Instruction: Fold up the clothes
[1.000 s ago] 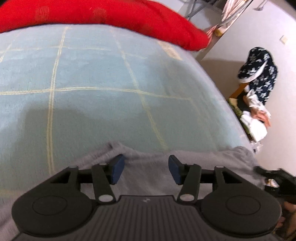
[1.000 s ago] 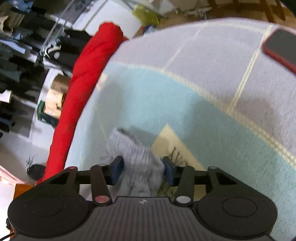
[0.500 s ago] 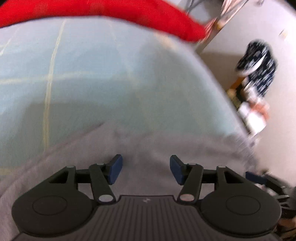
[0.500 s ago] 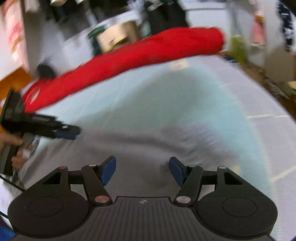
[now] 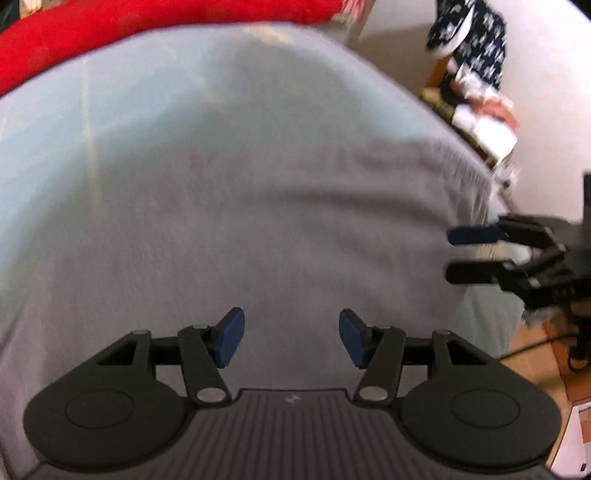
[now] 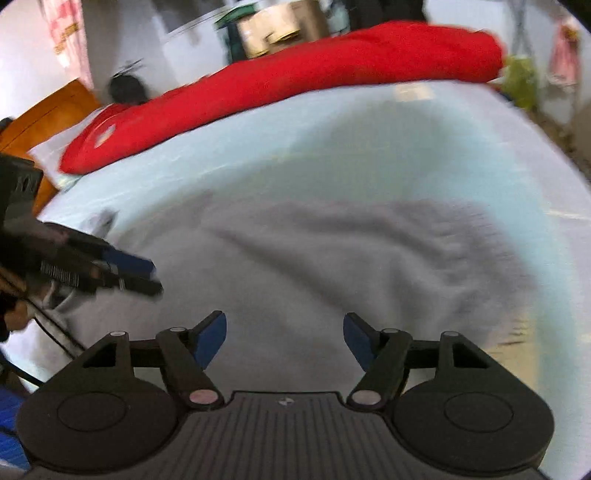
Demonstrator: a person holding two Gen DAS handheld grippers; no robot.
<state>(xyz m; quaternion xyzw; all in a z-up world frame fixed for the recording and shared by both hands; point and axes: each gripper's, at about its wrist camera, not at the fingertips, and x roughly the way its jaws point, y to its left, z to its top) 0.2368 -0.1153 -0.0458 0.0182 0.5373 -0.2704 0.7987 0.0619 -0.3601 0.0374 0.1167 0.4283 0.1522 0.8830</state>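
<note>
A grey garment (image 5: 258, 221) lies spread flat on the pale blue bed cover (image 5: 166, 96), blurred by motion. My left gripper (image 5: 288, 338) hovers open over its near part, nothing between the blue pads. At the right edge of the left wrist view the right gripper (image 5: 458, 254) shows side-on, open, beside the garment's right edge. In the right wrist view the grey garment (image 6: 351, 251) fills the middle, and my right gripper (image 6: 284, 339) is open above it. The left gripper (image 6: 144, 273) reaches in from the left there.
A long red bolster (image 6: 295, 74) lies along the far side of the bed. A dark floral garment (image 5: 469, 40) and white items (image 5: 487, 129) sit by the wall at the right. Wooden floor (image 5: 532, 369) shows past the bed's right edge. Cardboard boxes (image 6: 280, 29) stand behind the bolster.
The right gripper let go of the bunched grey cloth and swung round; the garment now lies spread out. Both grippers have pulled back, so more grey cloth fills each view.
</note>
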